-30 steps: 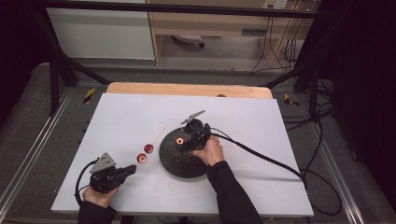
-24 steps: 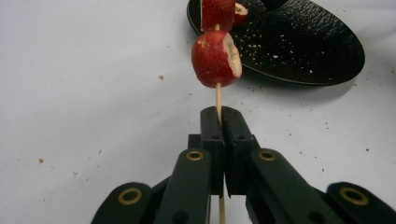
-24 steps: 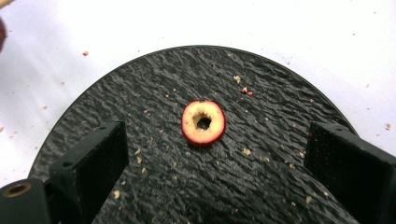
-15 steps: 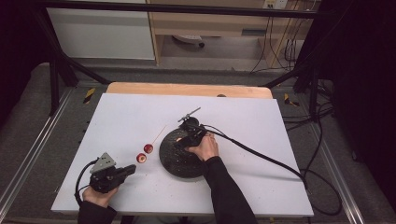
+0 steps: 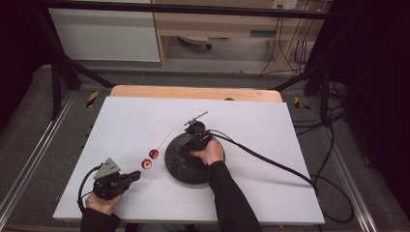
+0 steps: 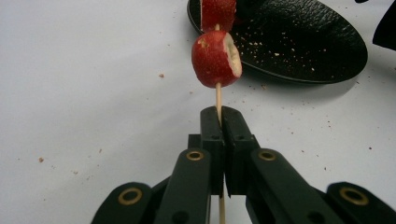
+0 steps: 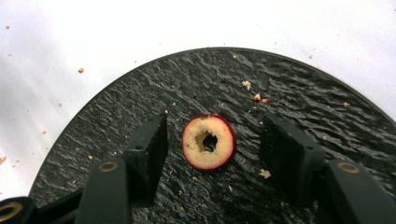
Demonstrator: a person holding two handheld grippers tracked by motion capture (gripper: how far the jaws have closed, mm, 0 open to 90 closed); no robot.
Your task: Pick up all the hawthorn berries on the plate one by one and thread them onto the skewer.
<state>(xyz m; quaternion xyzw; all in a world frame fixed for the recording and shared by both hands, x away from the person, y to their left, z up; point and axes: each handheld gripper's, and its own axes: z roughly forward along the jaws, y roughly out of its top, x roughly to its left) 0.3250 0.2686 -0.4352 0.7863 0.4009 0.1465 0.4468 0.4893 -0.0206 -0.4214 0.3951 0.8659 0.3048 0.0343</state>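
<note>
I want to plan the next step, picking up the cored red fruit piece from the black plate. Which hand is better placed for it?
The right. Its tool sits over the black plate with the fruit piece between its jaws, which have just been closing and are not yet touching it. The left tool is busy, shut on the skewer.

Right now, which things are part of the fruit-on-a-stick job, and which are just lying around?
Part of the job: skewer, two red fruits on it, cored fruit on the black plate, left tongs, right tongs.

Lying around: crumbs, wooden board, floor cables.
</note>
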